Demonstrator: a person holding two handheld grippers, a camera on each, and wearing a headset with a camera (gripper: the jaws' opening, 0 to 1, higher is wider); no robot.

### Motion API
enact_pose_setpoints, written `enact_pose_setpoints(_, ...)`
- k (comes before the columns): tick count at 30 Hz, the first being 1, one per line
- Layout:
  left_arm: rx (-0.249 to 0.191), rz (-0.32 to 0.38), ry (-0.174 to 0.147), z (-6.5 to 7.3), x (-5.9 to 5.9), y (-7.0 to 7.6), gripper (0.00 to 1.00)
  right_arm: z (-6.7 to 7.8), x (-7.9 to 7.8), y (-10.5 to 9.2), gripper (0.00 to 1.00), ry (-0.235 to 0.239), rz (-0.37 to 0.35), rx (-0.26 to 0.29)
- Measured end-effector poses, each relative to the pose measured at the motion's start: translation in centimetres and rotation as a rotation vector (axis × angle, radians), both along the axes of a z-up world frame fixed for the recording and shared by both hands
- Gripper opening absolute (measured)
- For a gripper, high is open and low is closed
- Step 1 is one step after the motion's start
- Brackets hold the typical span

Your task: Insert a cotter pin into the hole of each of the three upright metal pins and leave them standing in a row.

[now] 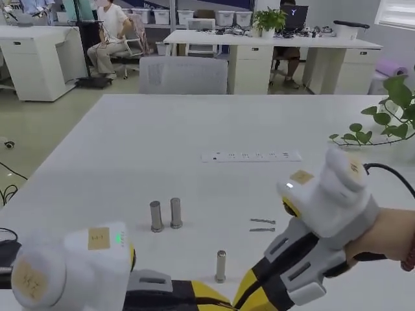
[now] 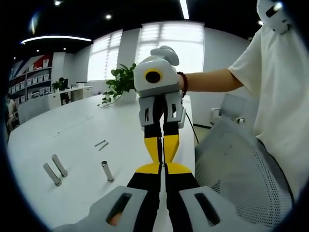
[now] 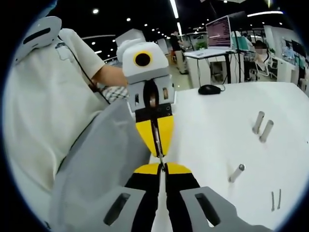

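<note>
Left gripper (image 2: 164,165) and right gripper (image 3: 163,166), jaws closed, meet tip to tip (anything pinched is unclear); a metal pin (image 1: 221,265) stands just beside the tips.

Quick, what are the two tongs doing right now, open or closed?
Left tongs: closed; whether anything is pinched is too small to tell.
Right tongs: closed; whether they hold anything cannot be told either.
</note>
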State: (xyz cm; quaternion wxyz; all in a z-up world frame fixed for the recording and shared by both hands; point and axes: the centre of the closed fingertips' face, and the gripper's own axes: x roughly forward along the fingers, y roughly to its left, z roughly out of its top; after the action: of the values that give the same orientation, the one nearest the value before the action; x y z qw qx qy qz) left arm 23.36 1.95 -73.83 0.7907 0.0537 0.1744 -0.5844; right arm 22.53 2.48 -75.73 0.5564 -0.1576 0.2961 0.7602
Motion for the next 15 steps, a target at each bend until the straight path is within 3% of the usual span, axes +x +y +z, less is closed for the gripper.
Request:
enact_pose_setpoints(4, 0.003, 0.01, 0.001, -0.04, 0.2, 0.08, 0.0, -0.09, 0.13, 0.1, 0.04, -0.05, 0.019, -0.004)
enact_pose_setpoints(15, 0.008, 0.046, -0.007, -0.25, 0.7, 0.37, 0.01, -0.31, 0.64, 0.25, 0.03, -0.132, 0.037, -0.039)
